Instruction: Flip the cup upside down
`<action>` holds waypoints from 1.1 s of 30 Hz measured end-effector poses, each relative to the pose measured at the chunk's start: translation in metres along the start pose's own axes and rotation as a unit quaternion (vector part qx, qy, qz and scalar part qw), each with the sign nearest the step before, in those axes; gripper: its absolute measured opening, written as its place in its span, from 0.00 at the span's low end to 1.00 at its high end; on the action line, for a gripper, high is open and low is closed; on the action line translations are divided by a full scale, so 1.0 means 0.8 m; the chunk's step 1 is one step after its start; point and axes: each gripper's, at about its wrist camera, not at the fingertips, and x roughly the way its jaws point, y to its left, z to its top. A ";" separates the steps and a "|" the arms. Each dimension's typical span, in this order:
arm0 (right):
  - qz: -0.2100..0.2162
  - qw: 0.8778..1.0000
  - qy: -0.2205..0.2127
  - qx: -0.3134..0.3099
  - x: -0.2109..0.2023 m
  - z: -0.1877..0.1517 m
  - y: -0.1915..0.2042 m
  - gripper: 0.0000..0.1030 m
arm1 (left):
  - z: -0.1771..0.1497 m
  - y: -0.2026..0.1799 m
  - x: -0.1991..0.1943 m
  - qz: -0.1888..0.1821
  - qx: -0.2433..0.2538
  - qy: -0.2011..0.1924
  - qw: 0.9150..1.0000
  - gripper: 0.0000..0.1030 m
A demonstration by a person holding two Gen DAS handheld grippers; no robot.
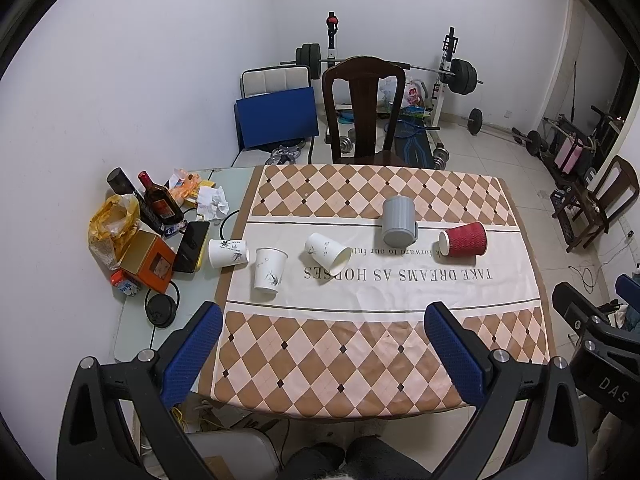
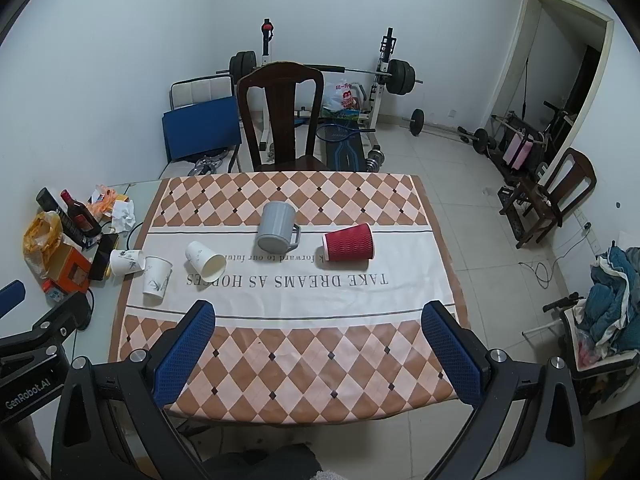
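Red cup (image 2: pixel 349 242) sideways, near tablecloth (image 2: pixel 280 360) edge

Five cups sit in a row across the cloth's middle band. From the left: a white paper cup (image 1: pixel 227 253) on its side, a white paper cup (image 1: pixel 271 271) standing inverted, a third white paper cup (image 1: pixel 328 253) tipped over with its mouth toward the near side, a grey plastic mug (image 1: pixel 397 221) upside down, and a red ribbed paper cup (image 1: pixel 463 239) on its side.

A matt checked cloth table cover (image 1: pixel 360 360) is seen. Ribbed grey plastic forms the mug (image 1: pixel 397 220), corrugated paper the red cup (image 1: pixel 464 239), smooth printed paper the white cups (image 1: pixel 271 265), glossy dark wood the chair (image 1: pixel 362 108).
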 end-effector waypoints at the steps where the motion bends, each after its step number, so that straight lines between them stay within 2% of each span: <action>1: 0.001 1.000 0.001 0.000 0.000 0.000 -0.001 1.00 | 0.006 -0.009 0.000 -0.001 0.001 0.001 1.000 1.00; 7: -0.004 1.000 0.009 0.012 0.002 -0.006 -0.009 1.00 | 0.009 -0.012 0.010 -0.011 0.005 -0.006 1.000 1.00; 8: -0.006 1.000 0.014 0.015 0.006 -0.008 -0.012 1.00 | 0.009 -0.014 0.019 -0.008 0.012 -0.010 1.000 1.00; 9: -0.010 1.000 0.019 0.017 0.020 -0.019 0.011 1.00 | 0.007 -0.012 0.028 -0.003 0.019 -0.010 1.000 1.00; 12: -0.021 0.999 0.037 0.020 0.047 -0.027 0.027 1.00 | 0.000 -0.012 0.074 0.024 0.069 0.001 0.997 1.00; 15: -0.039 0.997 0.069 0.015 0.092 -0.043 0.037 1.00 | -0.008 -0.006 0.130 0.053 0.131 0.021 0.990 1.00; 18: -0.047 0.994 0.102 0.006 0.141 -0.058 0.046 1.00 | -0.014 -0.007 0.181 0.093 0.208 0.031 0.973 1.00; 21: -0.052 0.987 0.152 -0.002 0.208 -0.074 0.053 1.00 | -0.016 -0.015 0.227 0.116 0.290 0.040 0.949 1.00; 24: -0.046 0.979 0.199 -0.003 0.278 -0.091 0.055 0.97 | -0.020 -0.021 0.272 0.133 0.376 0.040 0.916 1.00; 25: -0.044 0.977 0.210 -0.003 0.296 -0.094 0.056 0.91 | -0.021 -0.027 0.290 0.140 0.411 0.042 0.900 1.00; 26: -0.042 0.974 0.224 -0.004 0.316 -0.097 0.058 0.89 | -0.020 -0.027 0.308 0.142 0.437 0.045 0.887 1.00; 27: -0.039 0.970 0.238 -0.005 0.337 -0.100 0.059 0.85 | -0.018 -0.024 0.321 0.143 0.455 0.049 0.878 1.00; 29: -0.030 0.963 0.268 -0.008 0.378 -0.105 0.060 0.82 | -0.016 -0.031 0.352 0.146 0.507 0.056 0.848 0.98; 31: -0.027 0.957 0.290 -0.012 0.406 -0.105 0.060 0.82 | -0.014 -0.038 0.380 0.145 0.547 0.059 0.822 0.88; 32: -0.025 0.954 0.298 -0.013 0.420 -0.104 0.061 0.82 | -0.014 -0.040 0.396 0.146 0.571 0.063 0.806 0.86; 33: -0.023 0.951 0.308 -0.012 0.437 -0.103 0.060 0.82 | -0.013 -0.043 0.408 0.146 0.586 0.066 0.794 0.80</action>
